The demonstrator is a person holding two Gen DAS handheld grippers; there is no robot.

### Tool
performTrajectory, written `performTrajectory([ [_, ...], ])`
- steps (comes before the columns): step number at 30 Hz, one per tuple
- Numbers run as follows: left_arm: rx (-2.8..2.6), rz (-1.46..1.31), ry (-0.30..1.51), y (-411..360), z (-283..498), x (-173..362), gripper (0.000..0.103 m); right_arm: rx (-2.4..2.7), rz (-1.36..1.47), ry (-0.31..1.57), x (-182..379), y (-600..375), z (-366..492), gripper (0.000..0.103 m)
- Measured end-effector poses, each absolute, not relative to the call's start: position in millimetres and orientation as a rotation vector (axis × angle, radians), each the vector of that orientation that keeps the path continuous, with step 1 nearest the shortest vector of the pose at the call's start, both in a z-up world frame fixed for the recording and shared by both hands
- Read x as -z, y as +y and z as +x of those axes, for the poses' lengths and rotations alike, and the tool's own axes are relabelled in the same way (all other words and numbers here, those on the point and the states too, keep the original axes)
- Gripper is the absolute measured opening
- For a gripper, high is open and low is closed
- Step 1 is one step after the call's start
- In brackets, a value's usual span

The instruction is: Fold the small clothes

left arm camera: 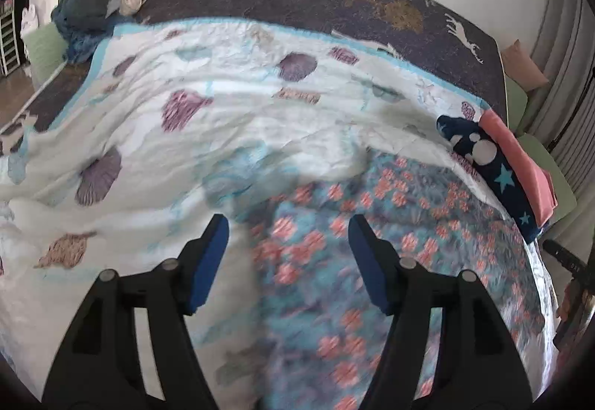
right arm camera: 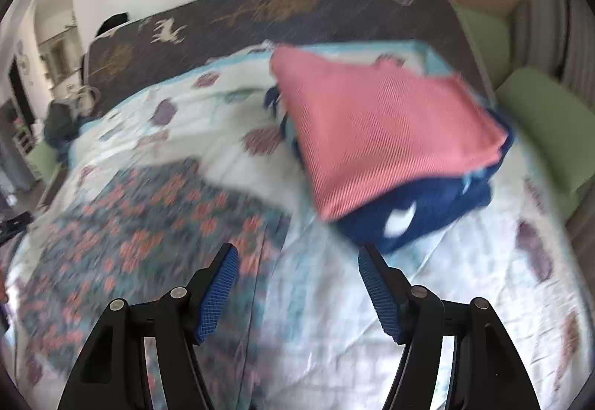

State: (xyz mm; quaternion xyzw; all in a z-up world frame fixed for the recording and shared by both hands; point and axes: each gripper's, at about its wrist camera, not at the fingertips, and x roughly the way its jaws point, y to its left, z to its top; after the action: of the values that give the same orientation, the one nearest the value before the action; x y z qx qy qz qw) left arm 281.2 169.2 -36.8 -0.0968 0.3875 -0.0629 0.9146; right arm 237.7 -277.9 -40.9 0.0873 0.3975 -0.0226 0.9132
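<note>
Nearest the cameras, both tools have their jaws spread wide and hold nothing: the left tool (left arm camera: 288,257) hangs over the near left edge of a flowered garment (left arm camera: 372,261), and the right tool (right arm camera: 297,283) hangs over bare quilt (right arm camera: 334,335) just right of that same garment (right arm camera: 148,235). The garment lies spread flat on the quilt, teal with pink blossoms, and looks unfolded, so the step in hand seems to be the start of its fold. The next move probably calls for each tool to drop to an edge or corner, pinch the cloth without catching the quilt beneath, and carry it across evenly.

Farther off to the right, a pink folded piece (right arm camera: 379,127) rests on a dark blue folded piece (right arm camera: 420,212) with white dots and stars, likely the finished stack. At the far left of the bed lies a heap of dark clothes (left arm camera: 87,12). No basket or box shows anywhere; everything sits straight on the bed.
</note>
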Motion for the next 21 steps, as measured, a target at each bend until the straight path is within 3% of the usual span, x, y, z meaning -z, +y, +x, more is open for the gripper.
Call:
performTrajectory([
  [9,0.192,-0.122,0.892,163.8,306.1,68.3,0.067,-0.105,0.314,0.886,58.9,-280.7,243.6,0.064],
  [11,0.181,-0.063,0.897,154.6,314.8,72.7,0.063,-0.116,0.315,0.886,59.2,-279.6,248.8,0.058],
  [13,0.183,-0.029,0.897,147.7,324.2,76.6,0.051,-0.12,0.314,0.89,61.8,-278.0,256.9,0.052],
  [21,0.202,-0.042,0.884,143.5,338.9,82.9,0.047,-0.15,0.369,0.918,76.9,-281.3,280.9,0.049],
])
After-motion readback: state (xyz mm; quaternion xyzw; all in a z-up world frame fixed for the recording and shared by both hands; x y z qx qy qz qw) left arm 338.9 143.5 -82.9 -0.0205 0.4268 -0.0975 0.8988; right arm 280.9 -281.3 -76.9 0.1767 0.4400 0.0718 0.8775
